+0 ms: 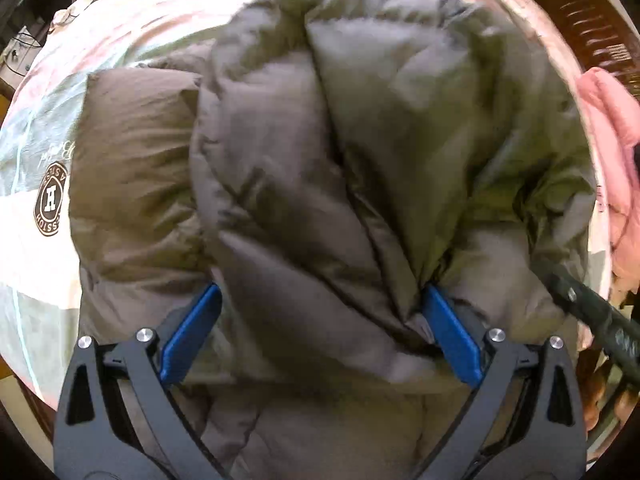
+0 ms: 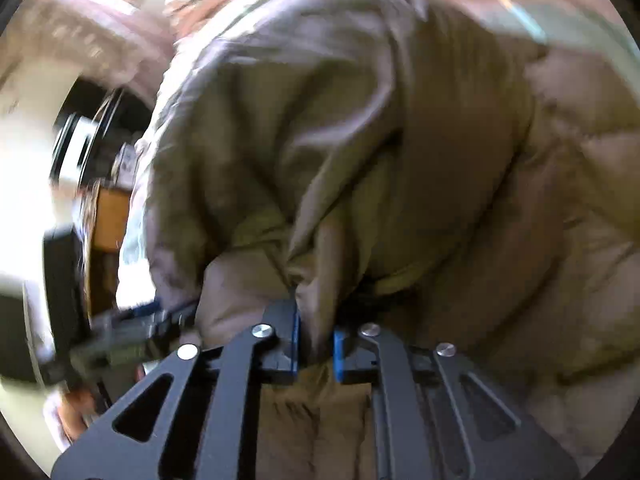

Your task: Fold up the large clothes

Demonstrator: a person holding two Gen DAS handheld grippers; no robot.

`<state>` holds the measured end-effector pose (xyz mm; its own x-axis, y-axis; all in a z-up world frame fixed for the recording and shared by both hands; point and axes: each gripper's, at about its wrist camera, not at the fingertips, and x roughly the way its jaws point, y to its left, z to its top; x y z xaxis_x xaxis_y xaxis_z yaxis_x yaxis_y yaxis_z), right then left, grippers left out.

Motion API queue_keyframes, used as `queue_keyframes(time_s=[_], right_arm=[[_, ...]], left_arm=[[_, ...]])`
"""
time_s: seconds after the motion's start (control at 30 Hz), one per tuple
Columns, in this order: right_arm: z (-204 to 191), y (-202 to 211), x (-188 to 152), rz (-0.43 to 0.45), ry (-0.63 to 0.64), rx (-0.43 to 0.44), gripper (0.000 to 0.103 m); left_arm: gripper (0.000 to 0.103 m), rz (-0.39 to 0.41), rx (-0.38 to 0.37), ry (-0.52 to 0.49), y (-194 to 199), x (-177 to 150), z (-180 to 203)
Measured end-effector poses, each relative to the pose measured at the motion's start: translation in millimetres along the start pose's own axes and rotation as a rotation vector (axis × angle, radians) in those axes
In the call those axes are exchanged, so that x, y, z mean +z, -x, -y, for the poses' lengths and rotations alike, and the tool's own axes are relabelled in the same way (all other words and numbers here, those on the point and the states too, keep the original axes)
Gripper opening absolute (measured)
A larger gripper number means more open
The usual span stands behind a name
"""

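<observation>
A large olive-brown puffer jacket (image 1: 320, 152) lies bunched on a bed and fills both views (image 2: 400, 160). My left gripper (image 1: 320, 300) is wide open, its blue pads (image 1: 192, 332) on either side of a thick fold of the jacket, not clamping it. My right gripper (image 2: 316, 340) is shut on a pinched fold of the jacket, the fabric squeezed between its blue pads (image 2: 339, 354). The right gripper's body shows at the right edge of the left wrist view (image 1: 592, 312), and the left gripper shows blurred at the lower left of the right wrist view (image 2: 132, 336).
The jacket rests on a pale patterned bedsheet (image 1: 40, 152) with a round brown logo (image 1: 50, 200). A pink garment (image 1: 612, 152) lies at the right. A dark wooden headboard (image 1: 592, 28) is at upper right. Blurred furniture (image 2: 80, 148) stands beside the bed.
</observation>
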<state>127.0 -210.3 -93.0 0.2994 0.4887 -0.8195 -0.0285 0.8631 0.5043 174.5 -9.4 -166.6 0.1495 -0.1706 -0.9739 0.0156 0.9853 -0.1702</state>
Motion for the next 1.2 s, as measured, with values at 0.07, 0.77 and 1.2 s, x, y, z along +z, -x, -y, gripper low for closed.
queue_keyframes(time_s=[0.07, 0.77, 1.2], right_arm=[[-23, 22, -14, 0.02, 0.127, -0.022, 0.01], [-12, 56, -8, 0.213, 0.044, 0.056, 0.044], [-19, -47, -25, -0.05, 0.122, -0.183, 0.044]], left_arm=[[0.1, 0.031, -0.012, -0.025, 19, -11, 3], [0.101, 0.301, 0.031, 0.008, 71, 18, 15], [0.086, -0.027, 0.171, -0.032, -43, 11, 21]])
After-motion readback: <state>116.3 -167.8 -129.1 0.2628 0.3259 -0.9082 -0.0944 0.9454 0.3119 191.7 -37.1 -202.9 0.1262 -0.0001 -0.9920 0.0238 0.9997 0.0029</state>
